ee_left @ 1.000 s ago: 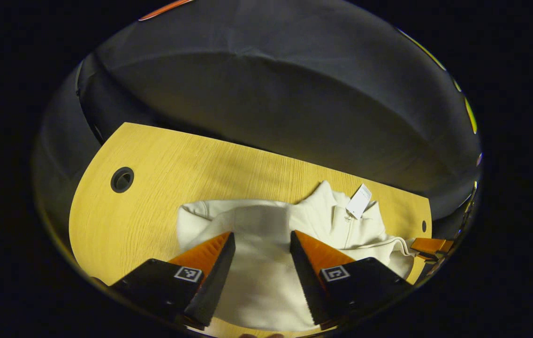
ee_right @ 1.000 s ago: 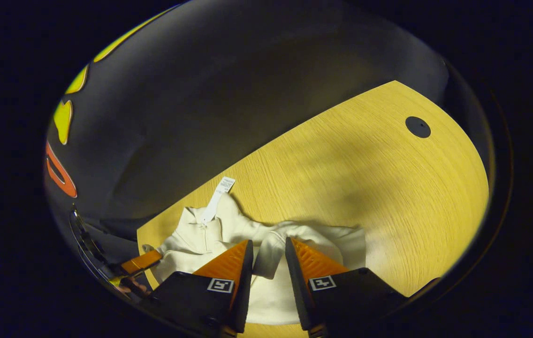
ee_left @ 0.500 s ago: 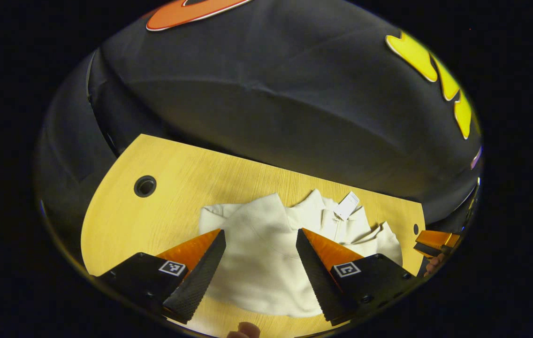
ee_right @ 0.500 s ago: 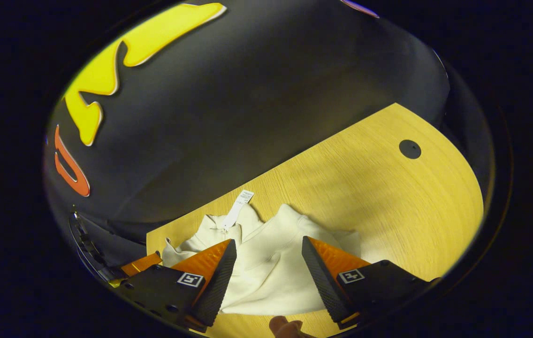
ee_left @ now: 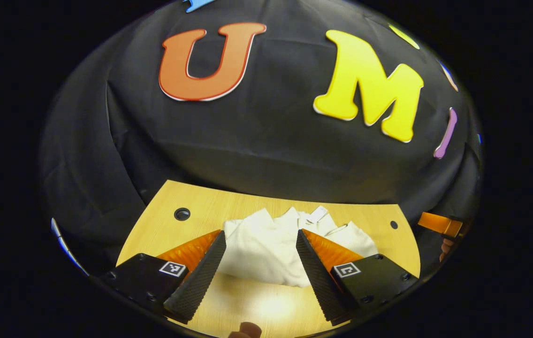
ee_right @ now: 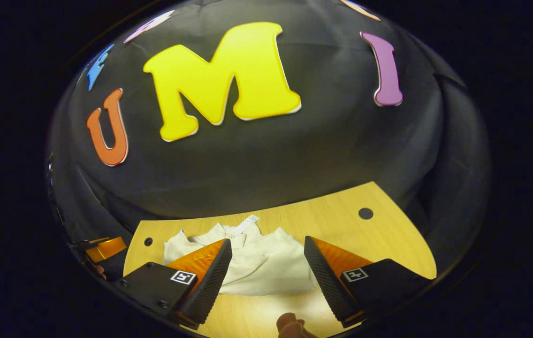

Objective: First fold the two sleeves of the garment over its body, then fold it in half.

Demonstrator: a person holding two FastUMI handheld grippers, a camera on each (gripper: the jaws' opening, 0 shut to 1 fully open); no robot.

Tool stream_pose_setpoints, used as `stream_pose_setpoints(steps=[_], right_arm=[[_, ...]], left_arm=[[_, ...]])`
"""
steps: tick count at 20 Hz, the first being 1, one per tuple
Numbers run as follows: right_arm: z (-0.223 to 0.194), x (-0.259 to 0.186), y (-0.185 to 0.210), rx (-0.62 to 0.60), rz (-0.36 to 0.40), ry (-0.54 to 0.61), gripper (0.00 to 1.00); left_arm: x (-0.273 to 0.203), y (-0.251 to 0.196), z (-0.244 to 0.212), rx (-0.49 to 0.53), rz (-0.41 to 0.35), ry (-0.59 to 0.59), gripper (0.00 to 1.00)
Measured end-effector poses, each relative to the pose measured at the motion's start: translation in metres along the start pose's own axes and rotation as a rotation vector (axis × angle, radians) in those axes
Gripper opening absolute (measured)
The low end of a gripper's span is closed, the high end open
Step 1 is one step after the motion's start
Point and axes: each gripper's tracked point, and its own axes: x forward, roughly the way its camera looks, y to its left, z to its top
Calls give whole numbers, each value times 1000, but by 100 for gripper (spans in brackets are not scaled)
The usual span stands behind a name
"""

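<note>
The cream garment (ee_left: 271, 251) lies folded in a compact bundle on the wooden counter (ee_left: 266, 305), lower centre of both views, a white tag (ee_left: 318, 214) at its far edge. Left tongs (ee_left: 259, 256) stand open above the counter, gripping nothing. Right tongs (ee_right: 266, 263) likewise open and empty, garment (ee_right: 266, 267) beyond them.

Light wood-grain desk (ee_left: 266, 305) w/ rounded corners & a dark round cable hole (ee_left: 182, 214) near each far corner. Black cloth wall (ee_left: 266, 150) hung creased behind it. Bright glare sat on desk's near edge.
</note>
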Motion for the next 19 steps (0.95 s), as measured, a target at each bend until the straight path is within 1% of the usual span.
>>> stream_pose_setpoints(steps=[1, 2, 3, 4, 5, 6, 9, 11, 13, 14, 15, 16, 17, 18, 19], right_arm=[[7, -20, 0, -28, -10, -40, 96], [13, -37, 0, -54, -26, -83, 97], [20, -54, -1, -77, -51, -133, 97], [27, -74, -5, -95, -58, -177, 96], [30, -90, -4, -113, -69, -215, 93], [31, -109, -5, -126, -74, -243, 97], [28, -161, -3, -157, -80, -315, 96], [27, -193, 1, -133, -56, -390, 97], [24, -224, -6, -119, -52, -443, 96], [20, -237, -11, -112, -62, -451, 93], [14, -246, -12, -111, -67, -449, 96], [11, -251, -8, -115, -68, -462, 93], [12, -255, -7, -122, -77, -478, 96], [10, -258, -5, -117, -74, -483, 93], [7, -261, -1, -106, -65, -484, 97]], left_arm=[[-24, 1, 9, 0, -5, -35, 98], [-42, -1, 14, -3, -13, -72, 98], [-62, -2, 15, -6, -22, -100, 98], [-79, -1, 16, -4, -17, -128, 97], [-96, -4, 15, 11, -9, -161, 98], [-113, -5, 16, 28, 2, -199, 98], [-171, -11, 20, 57, 28, -305, 97], [-198, -15, 11, 48, 21, -340, 97], [-215, -11, 0, 49, 32, -350, 97], [-223, -9, -2, 58, 47, -362, 97], [-233, -3, -4, 65, 75, -376, 97], [-240, -1, -4, 61, 86, -384, 97], [-246, -2, -7, 55, 89, -392, 97], [-247, -7, -10, 50, 72, -390, 97], [-249, -11, -15, 49, 61, -386, 97]])
